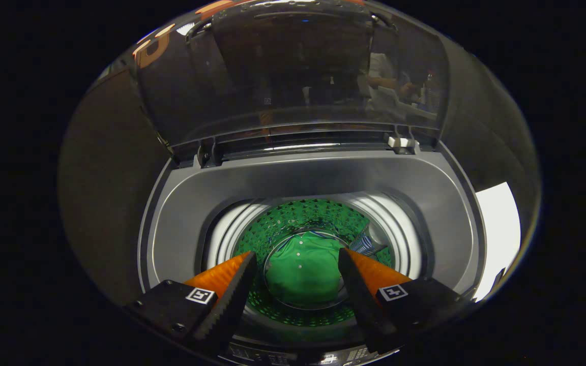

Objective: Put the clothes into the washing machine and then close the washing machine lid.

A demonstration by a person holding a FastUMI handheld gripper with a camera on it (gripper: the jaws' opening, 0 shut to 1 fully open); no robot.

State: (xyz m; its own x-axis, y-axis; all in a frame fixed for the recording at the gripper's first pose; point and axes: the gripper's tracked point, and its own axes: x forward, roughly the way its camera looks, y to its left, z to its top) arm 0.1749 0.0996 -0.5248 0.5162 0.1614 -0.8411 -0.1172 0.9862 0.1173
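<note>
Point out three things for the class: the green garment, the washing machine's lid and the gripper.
Green garment (303, 277): gripper view, middle of the cloth lying at the drum's bottom.
Lid (293, 76): gripper view, centre of the raised clear panel.
Gripper (298, 262): gripper view, midway between its open fingertips, above the drum.

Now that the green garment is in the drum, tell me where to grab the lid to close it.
Grip the raised lid at its top free edge, coming from the front above the tub opening. It stands upright on rear hinges, so that edge swings down. The gripper is open, holding nothing.
</note>
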